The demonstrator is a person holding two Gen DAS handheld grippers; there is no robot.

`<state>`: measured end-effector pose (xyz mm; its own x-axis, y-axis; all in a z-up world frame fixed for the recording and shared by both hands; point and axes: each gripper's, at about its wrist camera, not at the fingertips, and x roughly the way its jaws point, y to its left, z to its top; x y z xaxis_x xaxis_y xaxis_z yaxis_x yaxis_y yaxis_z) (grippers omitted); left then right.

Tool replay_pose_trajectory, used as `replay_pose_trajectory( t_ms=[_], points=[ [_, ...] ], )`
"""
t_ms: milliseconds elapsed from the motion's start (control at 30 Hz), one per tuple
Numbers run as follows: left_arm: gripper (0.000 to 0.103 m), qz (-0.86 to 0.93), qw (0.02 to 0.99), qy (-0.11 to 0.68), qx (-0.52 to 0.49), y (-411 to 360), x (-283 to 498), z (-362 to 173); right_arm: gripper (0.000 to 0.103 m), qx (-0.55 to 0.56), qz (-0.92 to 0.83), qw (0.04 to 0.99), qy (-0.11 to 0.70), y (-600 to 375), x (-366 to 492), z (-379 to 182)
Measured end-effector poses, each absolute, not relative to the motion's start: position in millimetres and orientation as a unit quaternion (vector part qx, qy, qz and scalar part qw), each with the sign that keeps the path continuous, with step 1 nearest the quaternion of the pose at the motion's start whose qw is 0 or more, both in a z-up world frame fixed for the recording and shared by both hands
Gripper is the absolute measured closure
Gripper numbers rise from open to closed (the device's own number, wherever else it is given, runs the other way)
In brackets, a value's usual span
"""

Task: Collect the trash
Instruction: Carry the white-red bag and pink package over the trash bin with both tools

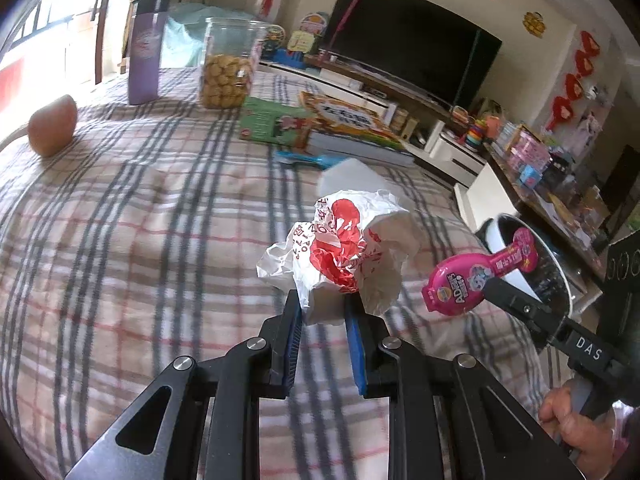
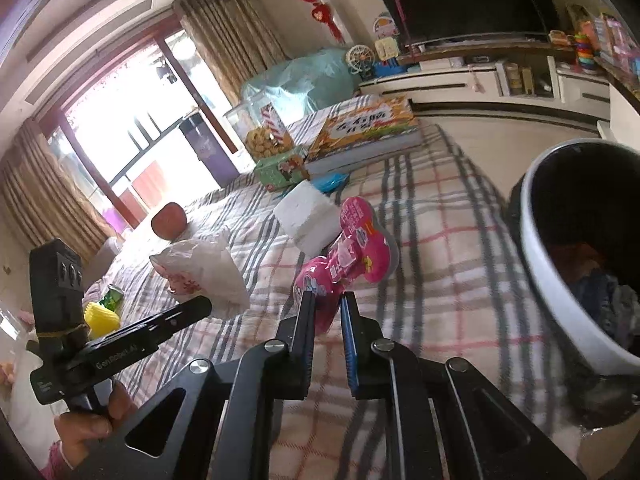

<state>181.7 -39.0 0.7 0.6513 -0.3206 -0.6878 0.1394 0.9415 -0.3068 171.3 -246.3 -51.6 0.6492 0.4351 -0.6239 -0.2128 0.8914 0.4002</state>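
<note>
Grippers [image 1: 322, 306] [image 2: 328, 308] clamped crumpled bag [image 1: 340, 248] and pink wrapper [image 2: 344, 256] (both lifted), needing release over right-hand bin [image 2: 536, 248].

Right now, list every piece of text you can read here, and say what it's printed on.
"DAS": on the right hand-held gripper.
"GenRobot.AI": on the left hand-held gripper.
"AD": on the pink wrapper; the remainder is blurred.
Red print on the crumpled plastic bag, and the book covers: unreadable.
</note>
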Motion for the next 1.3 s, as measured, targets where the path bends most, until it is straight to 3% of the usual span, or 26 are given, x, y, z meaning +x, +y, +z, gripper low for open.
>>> replay_pose_trajectory(
  t_ms=[167, 200, 233, 433, 600, 700, 733, 867, 933, 1167, 1200, 1233, 1300],
  points=[
    [0.083, -0.148, 0.898, 0.401, -0.106, -57.6, 179.0, 1.9, 0.092, 0.153, 0.175, 0.899, 0.371, -260.2, 161.0, -47.1],
    [0.083, -0.150, 0.898, 0.401, -0.104, -60.2, 179.4, 1.9, 0.094, 0.154, 0.174, 0.900, 0.370, -263.0, 159.3, -46.6],
    [0.083, -0.153, 0.897, 0.401, -0.102, -64.2, 179.1, 2.3, 0.103, 0.155, 0.173, 0.900, 0.370, -265.6, 157.3, -46.3],
    [0.083, -0.160, 0.896, 0.404, -0.095, -75.7, 180.7, 0.5, 0.103, 0.145, 0.166, 0.893, 0.393, -270.4, 159.3, -56.0],
    [0.083, -0.154, 0.895, 0.407, -0.097, -74.7, 181.4, -3.3, 0.093, 0.137, 0.163, 0.891, 0.400, -270.6, 158.4, -62.8],
    [0.083, -0.150, 0.894, 0.410, -0.101, -71.0, 182.3, -5.3, 0.068, 0.086, 0.184, 0.893, 0.401, -262.3, 160.0, -59.0],
    [0.083, -0.148, 0.894, 0.411, -0.103, -70.1, 182.5, -6.0, 0.053, 0.072, 0.190, 0.893, 0.401, -259.5, 161.1, -57.6],
    [0.083, -0.145, 0.891, 0.415, -0.108, -67.3, 183.7, -10.1, 0.034, -0.034, 0.230, 0.884, 0.406, -244.9, 171.6, -50.0],
    [0.083, -0.144, 0.890, 0.418, -0.111, -66.1, 184.1, -12.5, 0.029, -0.075, 0.244, 0.871, 0.420, -243.3, 181.6, -52.3],
    [0.083, -0.140, 0.887, 0.424, -0.116, -67.0, 186.1, -16.8, 0.030, -0.177, 0.249, 0.832, 0.464, -237.7, 204.9, -72.2],
    [0.083, -0.139, 0.887, 0.424, -0.114, -67.8, 185.9, -16.5, 0.033, -0.178, 0.250, 0.830, 0.466, -235.4, 204.8, -74.1],
    [0.083, -0.140, 0.887, 0.425, -0.113, -68.4, 185.8, -16.3, 0.050, -0.175, 0.253, 0.829, 0.467, -234.0, 204.4, -75.3],
    [0.083, -0.139, 0.887, 0.425, -0.115, -68.0, 186.5, -15.9, 0.051, -0.166, 0.250, 0.835, 0.461, -230.6, 200.5, -74.9]
  ],
)
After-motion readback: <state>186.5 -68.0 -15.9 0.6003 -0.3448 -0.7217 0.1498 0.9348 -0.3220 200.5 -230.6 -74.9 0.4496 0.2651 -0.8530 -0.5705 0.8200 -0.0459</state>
